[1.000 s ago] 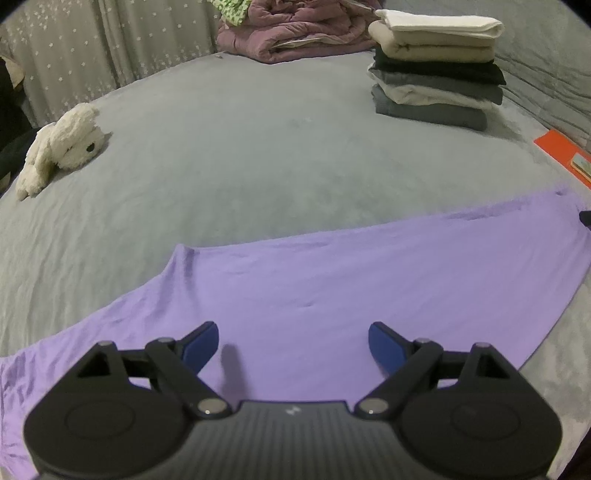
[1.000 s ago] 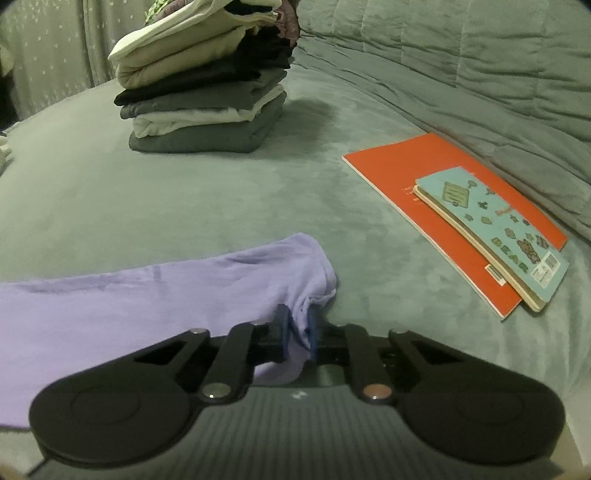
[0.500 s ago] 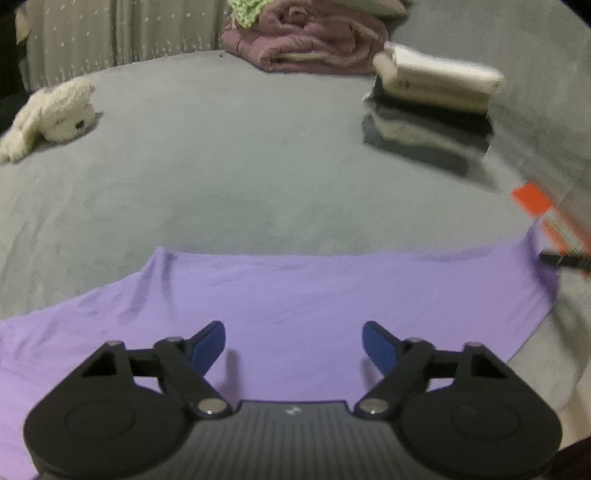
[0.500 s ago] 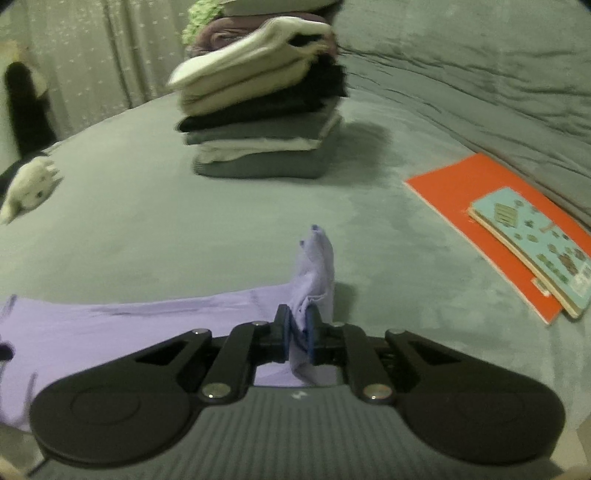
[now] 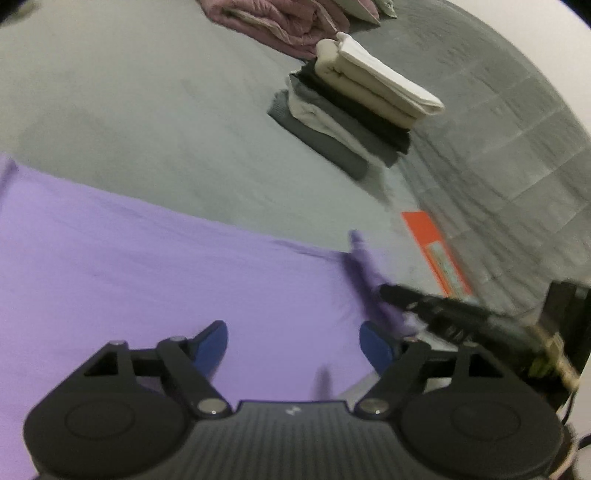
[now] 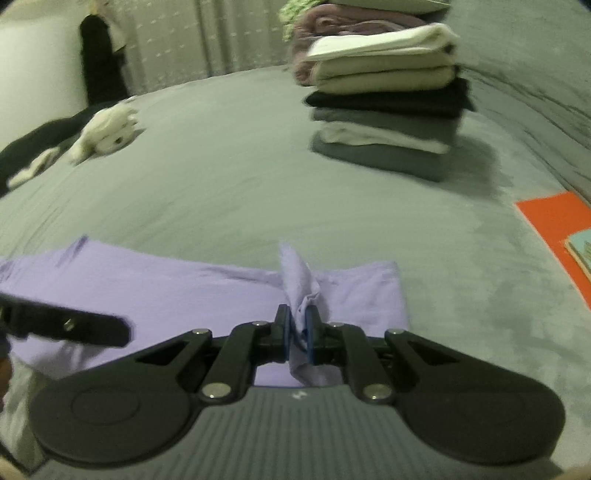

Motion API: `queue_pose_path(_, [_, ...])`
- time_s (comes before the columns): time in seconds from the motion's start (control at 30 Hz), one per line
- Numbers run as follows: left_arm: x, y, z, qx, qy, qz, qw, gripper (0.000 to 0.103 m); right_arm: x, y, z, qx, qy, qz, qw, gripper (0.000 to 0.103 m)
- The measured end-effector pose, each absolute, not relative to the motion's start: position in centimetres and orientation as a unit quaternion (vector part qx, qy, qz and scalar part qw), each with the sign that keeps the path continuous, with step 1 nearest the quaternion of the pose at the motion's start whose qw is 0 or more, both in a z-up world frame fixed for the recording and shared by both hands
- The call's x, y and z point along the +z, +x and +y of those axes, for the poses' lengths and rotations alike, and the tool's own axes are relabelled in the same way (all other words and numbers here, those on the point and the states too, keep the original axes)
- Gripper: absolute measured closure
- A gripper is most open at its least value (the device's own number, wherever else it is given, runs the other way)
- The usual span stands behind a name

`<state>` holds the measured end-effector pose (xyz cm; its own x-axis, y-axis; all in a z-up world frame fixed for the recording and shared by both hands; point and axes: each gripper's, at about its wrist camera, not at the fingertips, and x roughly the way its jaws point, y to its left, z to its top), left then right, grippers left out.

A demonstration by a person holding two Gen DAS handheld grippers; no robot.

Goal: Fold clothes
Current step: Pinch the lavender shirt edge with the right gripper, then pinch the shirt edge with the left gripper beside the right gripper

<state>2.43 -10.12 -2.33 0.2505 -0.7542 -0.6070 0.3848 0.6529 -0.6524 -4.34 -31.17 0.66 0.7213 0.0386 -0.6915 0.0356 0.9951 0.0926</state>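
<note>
Right tool (image 6: 296, 334) pinches the purple garment's (image 6: 155, 284) lifted edge — left tool (image 5: 293, 341) gapes wide over it, holding nothing.

No text can be read: the label on the orange book (image 5: 436, 251), ahead and right of the left gripper (image 5: 293, 345), is blurred.

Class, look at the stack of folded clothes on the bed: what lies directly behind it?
Behind the stack of folded clothes lies a bundled mauve blanket with something green on it. The stack covers the blanket's lower part, so what lies there is hidden.
</note>
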Motion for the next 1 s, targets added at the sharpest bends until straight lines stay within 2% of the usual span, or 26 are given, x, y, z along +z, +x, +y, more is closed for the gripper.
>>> queue_pose_path(0.2, [-3.9,3.2,-11.0,-0.395,-0.295,0.509,0.705,0.023,0.0,-4.9,-29.2,0.031,0.028,0.382,0.923,0.094])
queue_pose_path(0.37, [-4.8,3.2,-12.5,-0.4,-0.324,0.521,0.681,0.023,-0.2,-5.3,-29.0,0.038,0.026,0.383,0.922,0.094])
queue_pose_path(0.43, [-5.2,3.3,-13.1,-0.397,-0.334,0.524,0.675,0.027,-0.1,-5.4,-29.1,0.04,0.03,0.383,0.922,0.094])
queue_pose_path(0.53, [-5.6,3.4,-14.1,-0.39,-0.35,0.517,0.677,0.042,0.0,-5.6,-29.1,0.043,0.035,0.382,0.922,0.094])
queue_pose_path(0.57, [-5.6,3.4,-14.4,-0.382,-0.353,0.512,0.684,0.049,0.0,-5.7,-29.1,0.045,0.037,0.382,0.922,0.094])
queue_pose_path(0.73, [-5.5,3.3,-15.0,-0.355,-0.341,0.499,0.713,0.059,0.1,-6.0,-28.9,0.062,0.053,0.381,0.921,0.094])
queue_pose_path(0.83, [-5.4,3.2,-15.3,-0.339,-0.333,0.492,0.73,0.075,0.1,-6.0,-28.5,0.072,0.058,0.381,0.92,0.094])
queue_pose_path(0.9, [-5.3,3.2,-15.5,-0.328,-0.327,0.487,0.74,0.099,0.0,-6.0,-28.1,0.078,0.06,0.382,0.919,0.094])
queue_pose_path(1.0, [-4.9,2.9,-15.2,-0.317,-0.311,0.471,0.762,0.099,0.0,-5.9,-27.4,0.087,0.06,0.383,0.918,0.093])
